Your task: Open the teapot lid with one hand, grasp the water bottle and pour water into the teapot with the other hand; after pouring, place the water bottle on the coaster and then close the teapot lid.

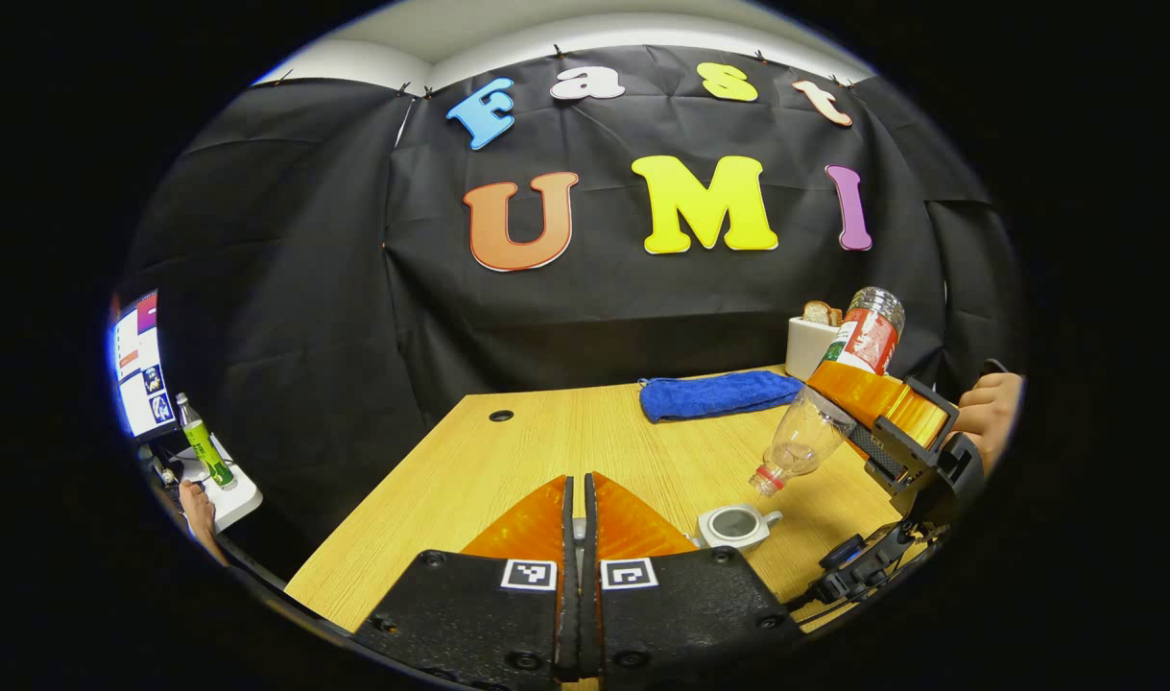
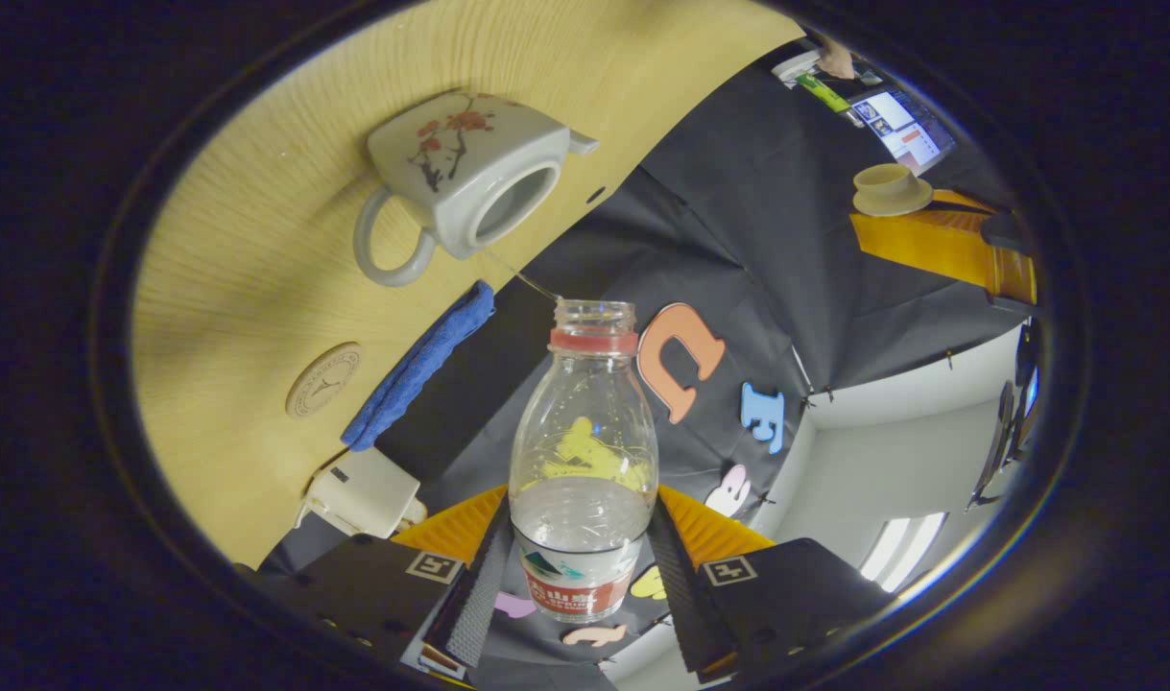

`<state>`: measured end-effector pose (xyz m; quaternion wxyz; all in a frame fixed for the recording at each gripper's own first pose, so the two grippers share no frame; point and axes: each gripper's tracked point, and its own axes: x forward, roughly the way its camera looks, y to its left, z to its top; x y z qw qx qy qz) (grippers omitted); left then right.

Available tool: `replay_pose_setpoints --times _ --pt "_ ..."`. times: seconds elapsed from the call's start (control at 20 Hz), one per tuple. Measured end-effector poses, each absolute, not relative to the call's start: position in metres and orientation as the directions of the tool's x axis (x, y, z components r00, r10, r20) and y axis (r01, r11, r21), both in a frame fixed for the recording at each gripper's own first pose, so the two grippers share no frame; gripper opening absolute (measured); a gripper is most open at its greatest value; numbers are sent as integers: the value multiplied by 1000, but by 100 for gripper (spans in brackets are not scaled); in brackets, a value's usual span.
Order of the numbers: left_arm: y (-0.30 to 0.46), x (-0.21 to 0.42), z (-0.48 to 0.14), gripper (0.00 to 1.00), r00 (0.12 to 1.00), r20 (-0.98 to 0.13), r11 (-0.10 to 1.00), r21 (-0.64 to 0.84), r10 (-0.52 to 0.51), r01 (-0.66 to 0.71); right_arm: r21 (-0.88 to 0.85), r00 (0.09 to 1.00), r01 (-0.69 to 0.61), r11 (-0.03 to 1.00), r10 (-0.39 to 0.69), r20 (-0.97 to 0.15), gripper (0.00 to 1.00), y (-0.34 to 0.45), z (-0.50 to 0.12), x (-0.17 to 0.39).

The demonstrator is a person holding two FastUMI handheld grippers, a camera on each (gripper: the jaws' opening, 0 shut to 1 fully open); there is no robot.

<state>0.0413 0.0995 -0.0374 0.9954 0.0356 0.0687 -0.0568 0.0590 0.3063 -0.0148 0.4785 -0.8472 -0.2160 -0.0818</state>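
- The water bottle sits between the 2 fingers of the right gripper, which press on its labelled lower body from both sides; its uncapped neck points forward, away from the fingertips.
- In the left gripper view the same water bottle is tipped mouth-down, base raised toward the booth wall, with its mouth just above the teapot.
- A thin stream of water leaves the bottle mouth and runs toward the open top of the teapot, which lies ahead of the right gripper's fingertips and to their left.
- The teapot stands on the wooden table with its lid off, just to the right of the left gripper's fingers.
- The left gripper has its 2 fingers drawn almost together, with a narrow slit between them; the lid is pinched at the tip of that gripper in the right gripper view, held up off the table.
- A hand grips the back of the right gripper, tilting it forward and down.
- The round coaster lies on the table left of the right gripper's fingers, next to a blue towel.
- A white holder stands behind the blue towel at the table's far edge.
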Motion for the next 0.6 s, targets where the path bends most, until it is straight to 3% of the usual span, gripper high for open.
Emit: replay_pose_setpoints --times 0.4,0.6 --pt "95 40 -37 3 983 -141 989 69 -118 128 -774 886 457 -439 299 353 75 314 -15 60" --pt "99 44 -40 3 982 -155 992 48 -110 119 -845 905 408 -345 277 324 78 306 -26 63"
